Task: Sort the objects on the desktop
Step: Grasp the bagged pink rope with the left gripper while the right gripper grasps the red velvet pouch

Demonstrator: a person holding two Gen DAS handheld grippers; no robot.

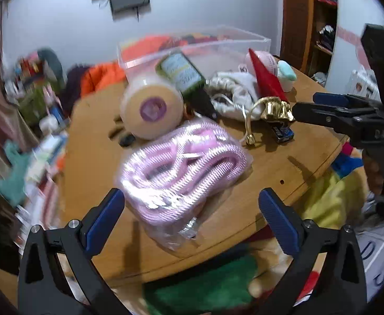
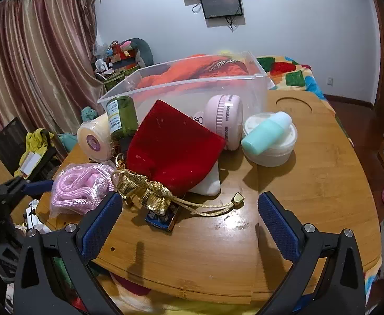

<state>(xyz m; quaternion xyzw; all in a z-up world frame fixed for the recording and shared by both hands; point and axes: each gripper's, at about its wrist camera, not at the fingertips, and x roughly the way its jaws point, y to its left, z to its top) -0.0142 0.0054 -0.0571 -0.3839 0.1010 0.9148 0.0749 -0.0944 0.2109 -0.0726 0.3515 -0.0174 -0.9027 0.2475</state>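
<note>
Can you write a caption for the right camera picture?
Open right gripper hovers before a red pouch and a clear bin.

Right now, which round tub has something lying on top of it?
The white tub at the right: a mint-green bottle lies across its lid. The cream tub lies tipped, uncovered.

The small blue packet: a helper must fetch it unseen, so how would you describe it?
On the round wooden table, before the clear plastic bin, lies a red velvet pouch. Under its gold drawstring neck sits the small blue packet, the only flat dark-blue thing there.
</note>
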